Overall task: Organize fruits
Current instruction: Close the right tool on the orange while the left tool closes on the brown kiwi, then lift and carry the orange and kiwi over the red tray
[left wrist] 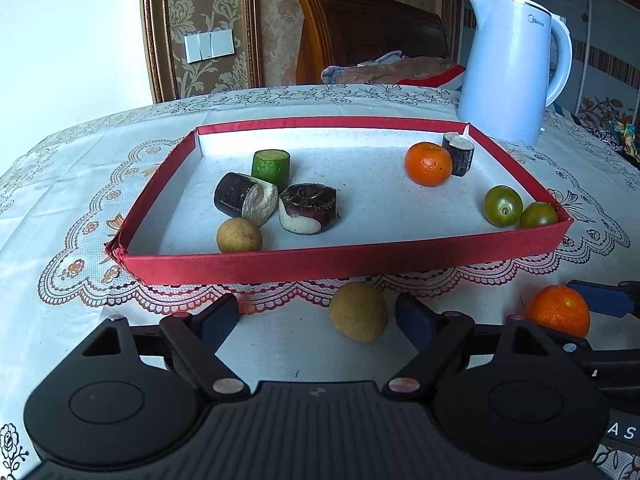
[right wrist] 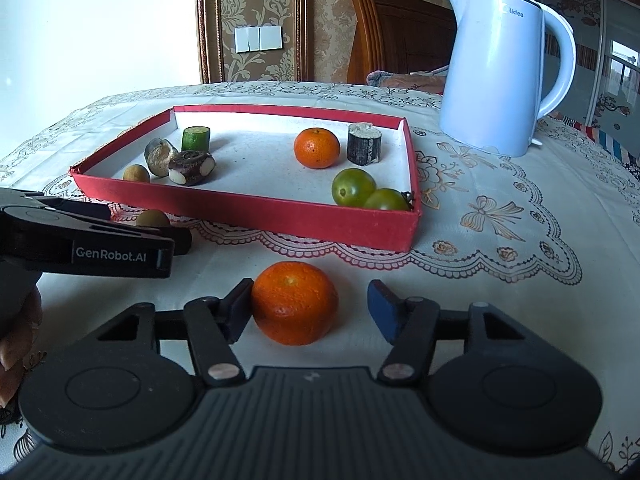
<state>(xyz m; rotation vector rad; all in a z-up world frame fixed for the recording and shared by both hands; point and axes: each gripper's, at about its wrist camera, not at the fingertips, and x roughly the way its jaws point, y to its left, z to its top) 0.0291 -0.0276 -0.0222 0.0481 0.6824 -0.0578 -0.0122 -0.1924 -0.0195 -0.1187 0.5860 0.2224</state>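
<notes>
A red tray [left wrist: 340, 262] with a white floor holds an orange [left wrist: 428, 163], two green fruits [left wrist: 502, 205], a longan [left wrist: 239, 235] and several cut stalk pieces [left wrist: 307, 208]. On the cloth in front of it a loose longan [left wrist: 358, 312] lies between the fingers of my left gripper [left wrist: 318, 316], nearer the right finger, with a wide gap on its left. In the right wrist view my right gripper [right wrist: 310, 306] straddles a loose orange [right wrist: 295, 302]. Its left pad touches the peel and its right pad stands clear.
A white electric kettle [right wrist: 496, 72] stands behind the tray's [right wrist: 280, 220] right corner. The lace tablecloth [right wrist: 500, 240] covers the table. A wooden headboard [left wrist: 368, 28] and bedding lie beyond the far edge. A hand [right wrist: 16, 344] shows at the left.
</notes>
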